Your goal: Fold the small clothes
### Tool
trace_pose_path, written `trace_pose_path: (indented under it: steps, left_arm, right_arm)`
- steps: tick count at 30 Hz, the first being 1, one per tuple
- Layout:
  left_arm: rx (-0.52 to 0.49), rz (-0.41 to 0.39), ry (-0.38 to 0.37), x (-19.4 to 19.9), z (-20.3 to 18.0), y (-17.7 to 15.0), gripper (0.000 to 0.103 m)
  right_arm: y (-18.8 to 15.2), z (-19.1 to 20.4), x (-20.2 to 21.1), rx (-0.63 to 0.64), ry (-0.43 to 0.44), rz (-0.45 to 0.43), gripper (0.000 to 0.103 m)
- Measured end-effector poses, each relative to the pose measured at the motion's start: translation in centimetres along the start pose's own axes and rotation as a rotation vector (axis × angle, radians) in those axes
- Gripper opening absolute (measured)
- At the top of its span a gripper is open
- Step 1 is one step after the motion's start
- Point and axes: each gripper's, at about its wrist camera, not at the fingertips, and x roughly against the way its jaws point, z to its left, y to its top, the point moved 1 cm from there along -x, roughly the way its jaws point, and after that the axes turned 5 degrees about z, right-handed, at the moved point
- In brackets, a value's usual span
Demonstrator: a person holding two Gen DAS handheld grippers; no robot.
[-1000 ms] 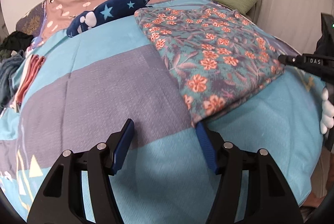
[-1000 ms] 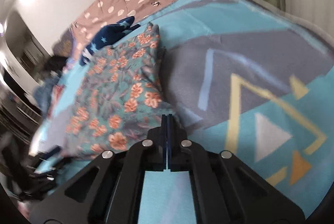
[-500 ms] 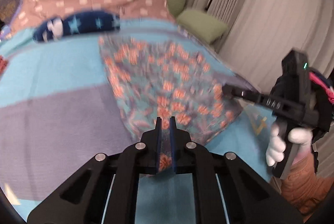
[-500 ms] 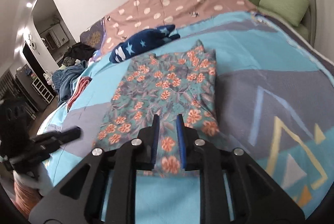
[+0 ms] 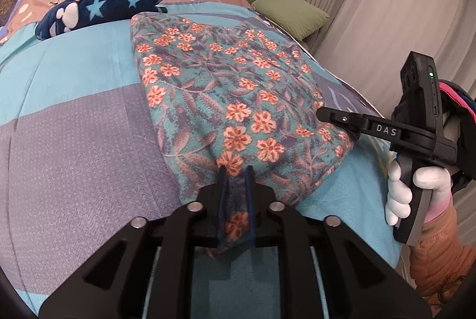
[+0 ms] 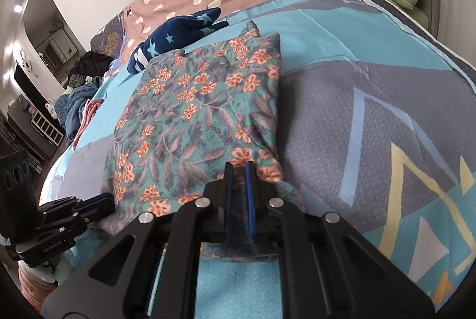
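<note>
- My left gripper (image 5: 235, 170): jaws clamped on near edge of floral garment (image 5: 226, 87).
- My right gripper (image 6: 239, 167): jaws clamped on its other near corner.
- Garment lies flat on the bed (image 5: 74, 125), navy star plush (image 5: 101, 8) just beyond it.

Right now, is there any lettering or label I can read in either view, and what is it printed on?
"DAS": white letters on the right tongs, on the black arm behind the fingers.
Small pale lettering on the left tongs, seen in the right wrist view: too small and blurred to read.
No other text is visible.
</note>
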Motion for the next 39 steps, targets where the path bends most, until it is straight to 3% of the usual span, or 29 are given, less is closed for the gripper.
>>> trace_pose_path:
  steps: [2,4,5,8,11,15,19,23,25,27,29,31,32,35,38,39]
  left_arm:
    - [-0.008,-0.002,-0.023,0.0,-0.2,0.1,0.032]
    - [-0.036,-0.005,-0.036,0.0,-1.1,0.0,0.051]
    - [-0.055,-0.006,-0.023,-0.1,-1.5,0.0,0.052]
    - [-0.104,-0.016,0.045,-0.1,-2.8,0.0,0.053]
    - [-0.076,-0.062,0.048,0.9,-2.7,0.5,0.053]
    - [-0.106,-0.126,0.143,2.0,-2.4,1.7,0.053]
    - [-0.088,-0.141,0.153,1.6,-1.5,3.2,0.053]
    - [-0.009,-0.089,0.137,-0.7,0.5,4.3,0.053]
    - [0.027,-0.031,0.129,-2.3,1.6,4.1,0.053]
    - [0.004,-0.037,0.132,-2.2,1.3,4.1,0.056]
    - [-0.025,-0.029,0.143,-2.2,1.0,4.1,0.057]
    - [-0.031,-0.030,0.139,-1.7,1.0,4.2,0.057]
    - [-0.030,-0.033,0.133,-1.3,1.1,4.4,0.057]
    - [-0.024,-0.079,0.153,0.4,2.2,5.2,0.068]
    - [0.027,-0.073,0.178,0.6,4.5,6.5,0.070]
    - [0.058,-0.058,0.152,0.2,5.5,7.0,0.070]
  right_arm:
    - [0.1,0.1,-0.3,0.002,-0.002,0.001,0.008]
    - [0.1,0.3,-0.4,0.009,-0.011,0.002,0.008]
    - [0.1,0.4,-0.3,0.011,-0.013,0.003,0.009]
    - [0.1,0.4,-0.2,0.019,-0.017,0.002,0.009]
    - [0.1,0.5,0.1,0.024,-0.011,-0.005,0.009]
    - [0.2,1.0,0.8,0.054,-0.022,-0.012,0.010]
    - [1.6,2.1,1.6,0.114,-0.027,-0.045,0.012]
    - [4.1,2.5,1.1,0.144,-0.018,-0.049,0.013]
    - [4.9,2.0,-0.6,0.141,-0.032,0.005,0.016]
    - [4.8,0.9,-3.0,0.105,-0.072,0.074,0.017]
    - [4.6,0.4,-3.0,0.106,-0.043,0.054,0.017]
    - [4.9,0.5,-2.2,0.112,-0.027,0.046,0.022]
    - [5.0,0.3,-1.6,0.111,-0.021,0.048,0.029]
    - [5.8,-0.8,0.8,0.108,-0.018,-0.015,0.066]
    - [7.0,-2.6,1.4,0.090,-0.042,-0.029,0.071]
    - [7.4,-3.5,1.1,0.064,-0.025,-0.003,0.072]
